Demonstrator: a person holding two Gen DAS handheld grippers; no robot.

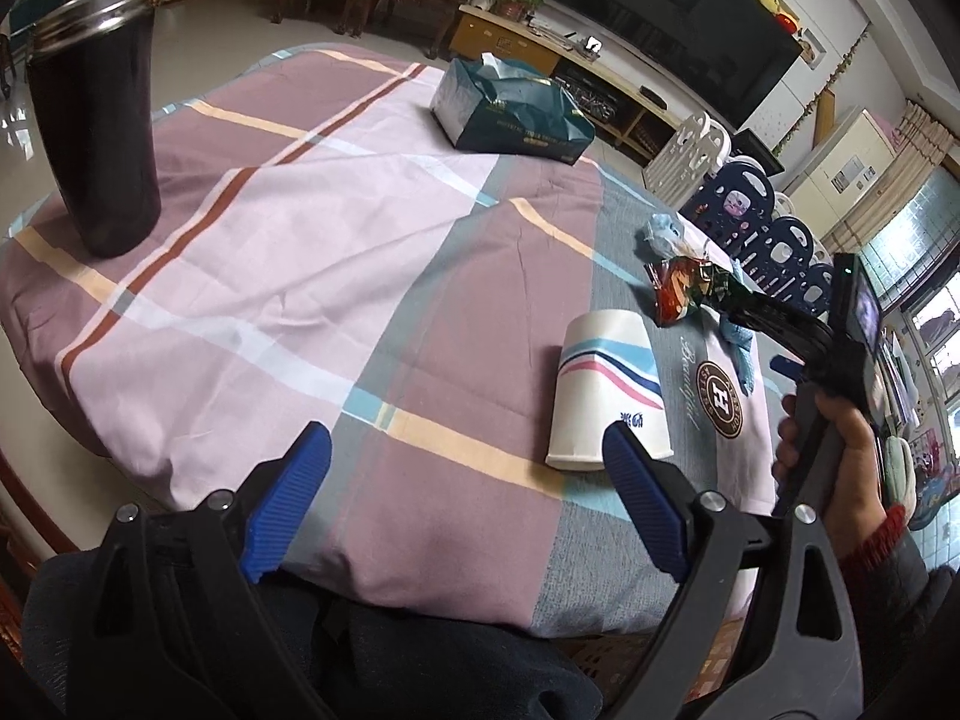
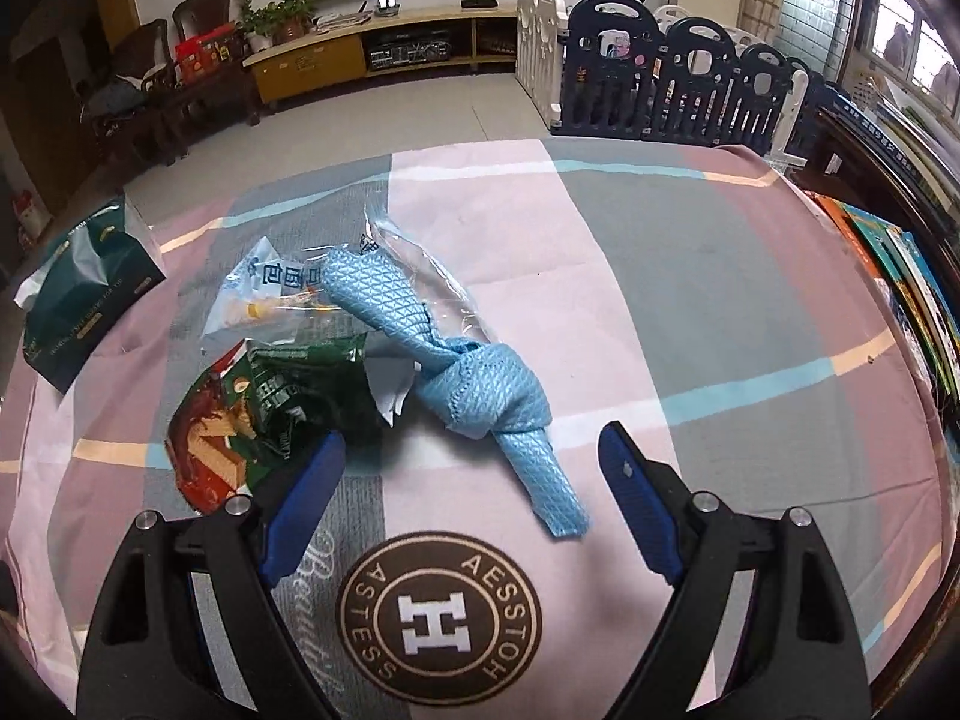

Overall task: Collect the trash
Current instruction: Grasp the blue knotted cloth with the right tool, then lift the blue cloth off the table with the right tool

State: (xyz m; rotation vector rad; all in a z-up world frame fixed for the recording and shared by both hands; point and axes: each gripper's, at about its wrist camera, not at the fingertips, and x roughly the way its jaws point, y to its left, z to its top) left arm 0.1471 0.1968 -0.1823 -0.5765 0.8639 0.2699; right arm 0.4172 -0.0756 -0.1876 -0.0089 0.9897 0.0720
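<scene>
Knotted blue cloth (image 2: 480, 372), long axis diagonal, upper-left to lower-right

A white paper cup (image 1: 609, 387) with blue and pink stripes lies on its side on the desk. Farther off, a crumpled green and red snack wrapper (image 2: 264, 420) lies touching a clear plastic bag (image 2: 282, 294). Across both lies a knotted light-blue cloth (image 2: 462, 378).
</scene>
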